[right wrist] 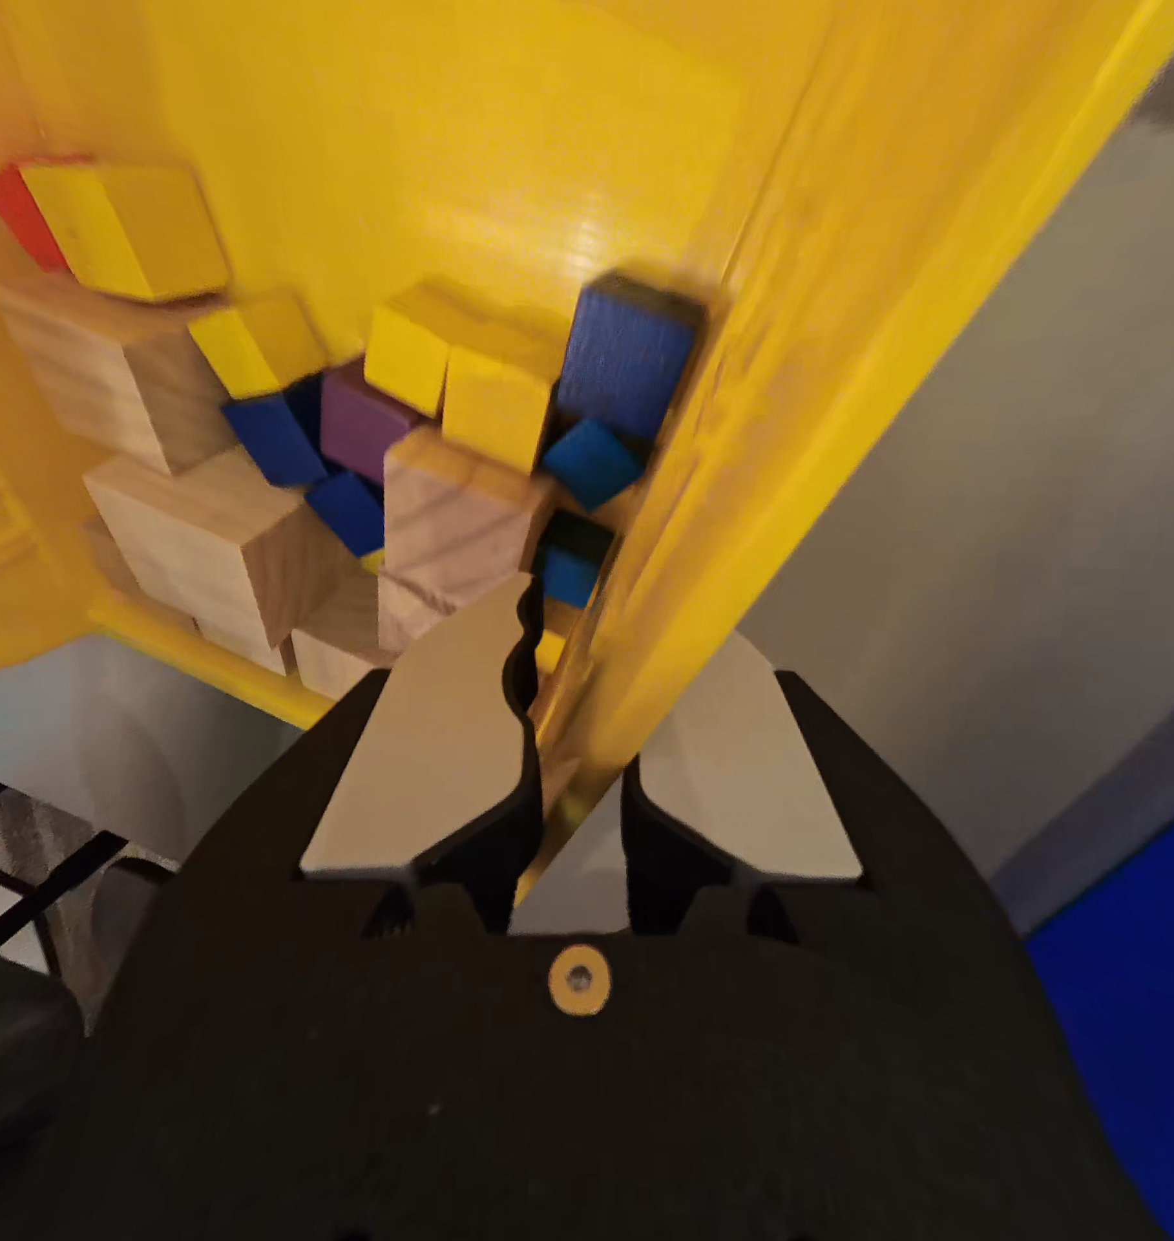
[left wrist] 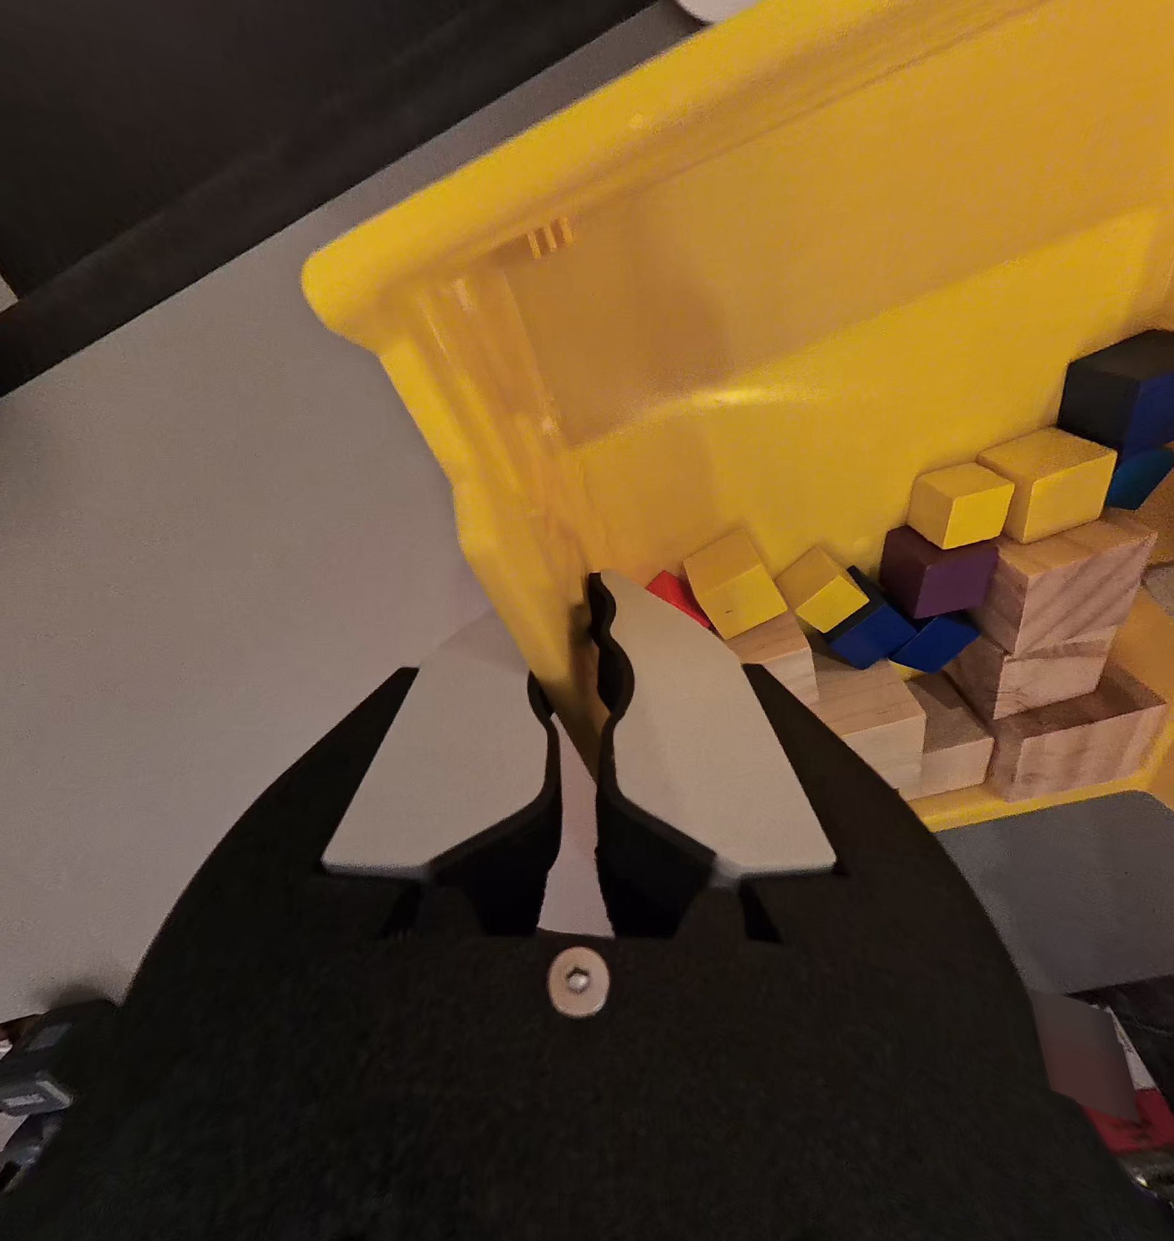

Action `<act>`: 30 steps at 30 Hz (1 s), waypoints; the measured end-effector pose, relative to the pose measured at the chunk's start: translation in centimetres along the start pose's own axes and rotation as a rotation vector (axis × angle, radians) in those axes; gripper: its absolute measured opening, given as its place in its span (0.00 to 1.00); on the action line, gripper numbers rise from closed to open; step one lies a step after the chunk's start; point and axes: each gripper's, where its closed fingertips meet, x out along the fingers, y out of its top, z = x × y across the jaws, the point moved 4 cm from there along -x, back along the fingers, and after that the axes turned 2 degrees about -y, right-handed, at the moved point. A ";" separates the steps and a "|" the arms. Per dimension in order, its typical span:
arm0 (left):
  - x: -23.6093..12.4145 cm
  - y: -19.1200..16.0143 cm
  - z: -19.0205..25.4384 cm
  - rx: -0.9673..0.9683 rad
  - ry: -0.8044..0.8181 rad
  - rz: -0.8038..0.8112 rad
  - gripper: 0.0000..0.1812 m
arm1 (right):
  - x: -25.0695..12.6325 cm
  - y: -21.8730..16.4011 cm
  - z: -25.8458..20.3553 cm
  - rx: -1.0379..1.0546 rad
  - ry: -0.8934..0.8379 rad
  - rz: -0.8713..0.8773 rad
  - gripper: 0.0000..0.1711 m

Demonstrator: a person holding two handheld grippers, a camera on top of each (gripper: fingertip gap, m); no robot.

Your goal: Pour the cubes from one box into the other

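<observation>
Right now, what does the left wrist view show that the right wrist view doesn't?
Left only: the yellow box's outer corner, a dark strip behind the grey table, and the left tongs shut on one wall.
Right only: a bright blue surface, a black grid, and the right tongs on the opposite wall.
Both: the tilted box and piled cubes.

cubes [left wrist: 973, 645] in box [left wrist: 805, 235] | heaped against lower wall
</observation>
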 end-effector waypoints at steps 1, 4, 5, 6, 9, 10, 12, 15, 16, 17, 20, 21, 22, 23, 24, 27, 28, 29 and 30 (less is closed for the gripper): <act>0.1 -0.3 -0.2 -0.006 0.000 0.002 0.03 | 0.1 -0.6 -0.2 -0.008 -0.004 -0.002 0.10; 0.4 -1.1 -0.3 -0.037 -0.053 0.012 0.03 | -0.1 -1.3 0.0 -0.005 -0.056 0.051 0.04; 0.4 -1.3 -0.3 -0.042 -0.061 0.015 0.03 | -0.1 -1.5 0.0 -0.009 -0.064 0.051 0.04; 0.4 -1.5 -0.2 -0.040 -0.061 0.017 0.03 | -0.2 -1.7 0.0 -0.007 -0.066 0.042 0.04; -0.1 -1.9 0.3 -0.010 -0.035 0.008 0.03 | -0.6 -2.2 0.0 -0.006 -0.046 -0.017 0.03; -0.4 -1.9 0.5 -0.006 -0.033 0.007 0.03 | -1.0 -2.2 0.1 -0.012 -0.042 -0.032 0.03; -1.2 -1.7 0.9 -0.007 -0.055 0.017 0.03 | -2.3 -2.1 0.7 -0.024 -0.040 -0.045 0.03; -3.0 -0.7 2.2 -0.010 -0.092 0.048 0.03 | -5.1 -1.9 2.0 -0.038 -0.046 -0.057 0.03; -3.8 -0.1 2.8 -0.008 -0.096 0.057 0.03 | -6.2 -1.8 2.6 -0.044 -0.056 -0.065 0.03; -4.6 0.7 3.5 -0.008 -0.096 0.070 0.03 | -7.5 -1.6 3.4 -0.046 -0.071 -0.061 0.03; -7.6 3.7 6.2 -0.029 -0.103 0.134 0.03 | -11.5 -0.8 6.5 -0.037 -0.118 -0.010 0.03; -8.5 4.9 7.4 -0.033 -0.102 0.151 0.03 | -12.9 -0.7 7.7 -0.030 -0.129 0.005 0.03; -9.4 6.2 8.7 -0.036 -0.099 0.162 0.03 | -14.2 -0.7 9.1 -0.021 -0.138 0.015 0.03; -10.2 7.4 10.1 -0.037 -0.094 0.171 0.03 | -15.4 -0.8 10.6 -0.010 -0.148 0.024 0.03; -10.9 8.7 11.7 -0.032 -0.085 0.179 0.03 | -16.6 -0.9 12.2 0.001 -0.162 0.031 0.03; -11.9 13.0 17.4 0.004 -0.079 0.197 0.03 | -19.8 -1.7 18.2 0.048 -0.197 0.036 0.03; -12.0 14.4 19.4 0.018 -0.089 0.198 0.03 | -20.7 -2.1 20.4 0.065 -0.205 0.033 0.03; -12.0 15.9 21.5 0.032 -0.103 0.201 0.03 | -21.6 -2.5 22.7 0.082 -0.212 0.034 0.03; -12.0 17.4 23.4 0.047 -0.118 0.203 0.03 | -22.4 -2.9 24.9 0.086 -0.220 0.034 0.03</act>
